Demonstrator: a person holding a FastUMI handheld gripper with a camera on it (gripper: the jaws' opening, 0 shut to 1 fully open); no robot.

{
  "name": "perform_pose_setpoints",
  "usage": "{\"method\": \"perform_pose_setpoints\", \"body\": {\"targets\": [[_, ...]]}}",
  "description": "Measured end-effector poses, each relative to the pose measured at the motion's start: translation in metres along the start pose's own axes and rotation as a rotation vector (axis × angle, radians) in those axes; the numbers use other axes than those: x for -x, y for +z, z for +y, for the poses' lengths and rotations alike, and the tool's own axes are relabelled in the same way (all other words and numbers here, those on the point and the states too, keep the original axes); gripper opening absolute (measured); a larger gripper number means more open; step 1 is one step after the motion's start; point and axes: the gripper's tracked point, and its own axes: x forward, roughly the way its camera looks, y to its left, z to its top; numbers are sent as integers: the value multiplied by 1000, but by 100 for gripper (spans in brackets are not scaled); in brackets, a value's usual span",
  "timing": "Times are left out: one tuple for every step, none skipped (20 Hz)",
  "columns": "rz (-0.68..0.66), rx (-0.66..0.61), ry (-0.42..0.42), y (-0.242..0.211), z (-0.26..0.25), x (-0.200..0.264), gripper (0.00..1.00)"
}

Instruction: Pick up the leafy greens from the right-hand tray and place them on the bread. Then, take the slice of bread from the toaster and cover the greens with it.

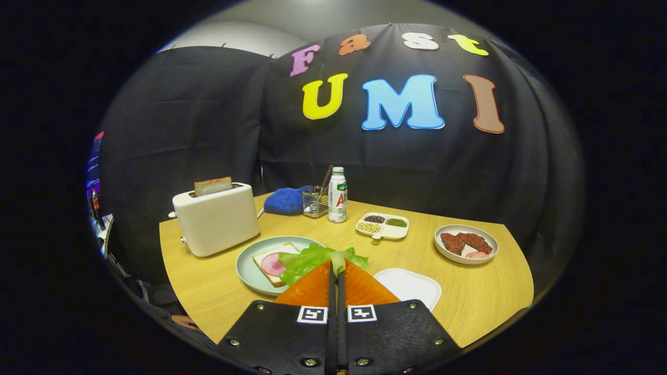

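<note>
While clamped on the leafy greens, the tongs hang nearly closed, fingers pressed together with the leaf pinched at their tips — just over the near edge of the pale green plate. On that plate: bread topped with a pink ham slice. Beyond, left — white toaster on the counter, bread slice standing in its slot. Just right of the fingers, a white tray.

Table: matt wood grain. Toaster: smooth satin plastic. Plate: glossy, ceramic-looking. Tray: smooth white plastic. Basket: shiny wire metal. Blue cloth: nubby fabric. Leafy greens: waxy, crinkled, pinched in gripper.
</note>
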Motion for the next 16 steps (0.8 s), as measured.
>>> {"method": "perform_pose_setpoints", "body": {"targets": [[-18,-22,19,5,8,-3,0],[-23,-32,32,8,15,-6,0],[-28,-41,49,11,23,-11,0],[-30,-51,65,13,31,-16,0],[-31,-61,82,14,38,-21,0],[-32,-64,92,15,46,-27,0],[-12,-53,96,10,51,-33,0],[-9,-52,101,11,57,-38,0],[-15,-58,117,14,66,-45,0],[-21,-60,130,18,75,-50,0],[-26,-62,133,19,80,-55,0],[-31,-61,136,20,84,-60,0],[-30,-60,138,19,89,-65,0],[-24,-67,144,17,93,-70,0],[-21,-72,148,15,97,-74,0],[-21,-69,138,14,96,-77,0]]}}
